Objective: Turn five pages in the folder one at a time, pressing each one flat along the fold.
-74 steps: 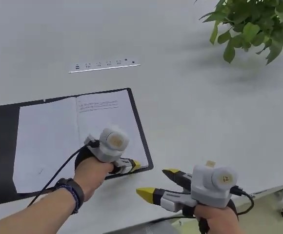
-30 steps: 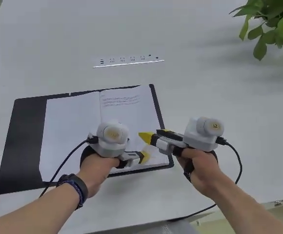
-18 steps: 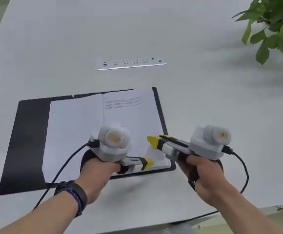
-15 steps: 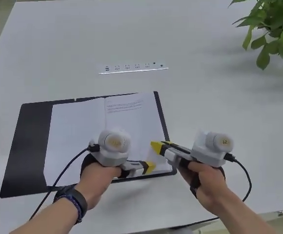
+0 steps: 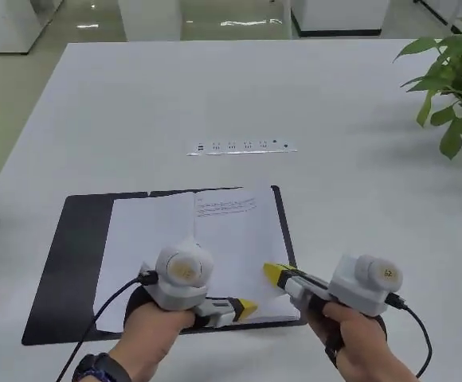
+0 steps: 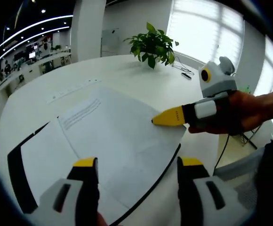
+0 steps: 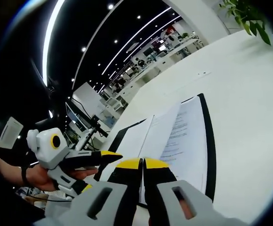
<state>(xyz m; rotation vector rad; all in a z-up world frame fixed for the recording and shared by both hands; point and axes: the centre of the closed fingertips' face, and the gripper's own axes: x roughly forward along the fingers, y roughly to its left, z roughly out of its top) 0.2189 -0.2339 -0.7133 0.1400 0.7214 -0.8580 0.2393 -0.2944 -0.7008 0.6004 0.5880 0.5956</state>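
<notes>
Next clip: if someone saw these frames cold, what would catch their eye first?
The open folder stands out, with its black cover and white pages on the pale table in front of the person. Both claws are at its near right corner. The right claw is shut with its tip at the right page's edge, and the left claw is open beside it. A leafy plant sits at the table's far right.

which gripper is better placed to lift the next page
Right, probably: the right gripper, shut, sits at the outer edge of the right-hand page, while the open left gripper sits by the bottom edge of the folder.
</notes>
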